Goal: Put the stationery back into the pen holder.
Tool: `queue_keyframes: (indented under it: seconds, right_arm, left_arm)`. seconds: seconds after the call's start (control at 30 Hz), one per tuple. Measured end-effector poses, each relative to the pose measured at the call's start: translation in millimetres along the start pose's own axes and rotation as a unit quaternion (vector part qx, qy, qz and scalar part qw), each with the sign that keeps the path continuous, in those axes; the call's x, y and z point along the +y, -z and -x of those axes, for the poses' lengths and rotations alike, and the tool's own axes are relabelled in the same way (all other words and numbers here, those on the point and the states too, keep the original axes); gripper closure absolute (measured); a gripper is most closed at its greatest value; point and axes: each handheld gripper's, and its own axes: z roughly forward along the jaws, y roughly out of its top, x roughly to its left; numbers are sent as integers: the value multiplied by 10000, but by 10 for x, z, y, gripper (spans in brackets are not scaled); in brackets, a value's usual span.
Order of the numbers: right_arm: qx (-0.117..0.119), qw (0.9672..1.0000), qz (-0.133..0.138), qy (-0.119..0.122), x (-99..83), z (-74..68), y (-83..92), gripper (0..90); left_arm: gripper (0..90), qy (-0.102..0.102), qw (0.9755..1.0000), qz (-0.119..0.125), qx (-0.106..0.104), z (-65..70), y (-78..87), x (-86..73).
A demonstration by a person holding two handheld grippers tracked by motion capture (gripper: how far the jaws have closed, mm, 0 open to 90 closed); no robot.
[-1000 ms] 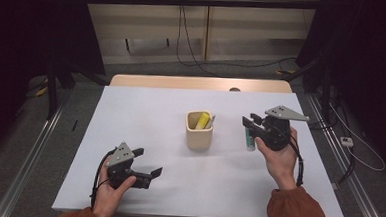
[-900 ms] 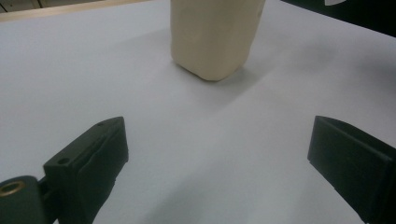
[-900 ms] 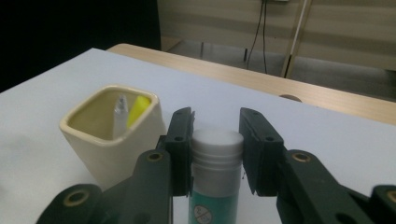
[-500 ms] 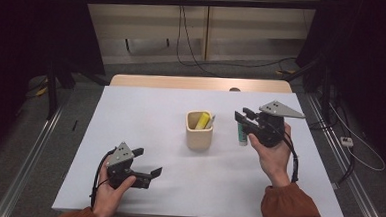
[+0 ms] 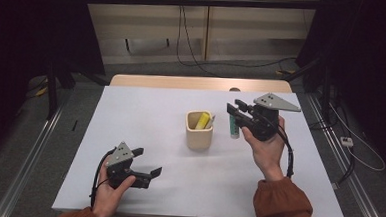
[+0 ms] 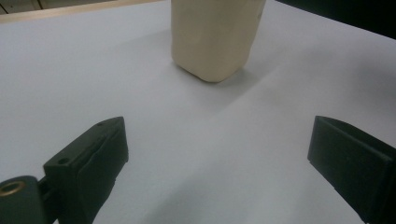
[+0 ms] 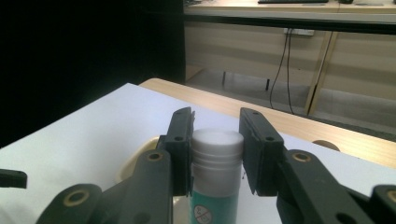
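A beige cup point(image 5: 199, 134) stands mid-table with a yellow item point(image 5: 203, 120) in it. Just right of the cup, my right gripper point(image 5: 234, 109) is shut on a teal tube with a white cap point(image 5: 234, 129), held upright above the table. In the right gripper view the pads point(image 7: 183, 140) press the tube point(image 7: 217, 161) just under its cap, and the gripper point(image 7: 215, 140) points over the cup rim point(image 7: 128, 170). My left gripper point(image 5: 148, 161) rests open at the front left. Its view shows nothing between the jaws point(image 6: 224, 149), with the cup point(image 6: 215, 37) ahead.
The white table point(image 5: 146, 111) has a wooden strip point(image 5: 197, 82) along its far edge. Dark stands and cables surround the table on the floor. A rail point(image 5: 28, 155) runs along the left side.
My right hand has carried the tube up and to the left, closer to the cup. The left hand has stayed where it was.
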Motion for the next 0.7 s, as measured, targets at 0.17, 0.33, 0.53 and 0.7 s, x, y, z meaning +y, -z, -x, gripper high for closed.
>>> queue_keyframes:
  seconds: [0.17,0.33,0.53,0.7]
  right_arm:
    - [97,9999,83,-51,64,-40,-27,666]
    - [230,9995,163,-112,129,-86,-82,666]
    - [313,9993,189,-85,194,-155,-169,666]
    - [419,9987,259,-91,252,-215,-229,665]
  left_arm:
    - [49,13,10000,5,1,-1,1,-1]
    - [49,11,10000,10,1,1,4,1]
    - [49,28,10000,17,3,-2,4,-1]
    - [49,22,10000,15,2,-1,4,-1]
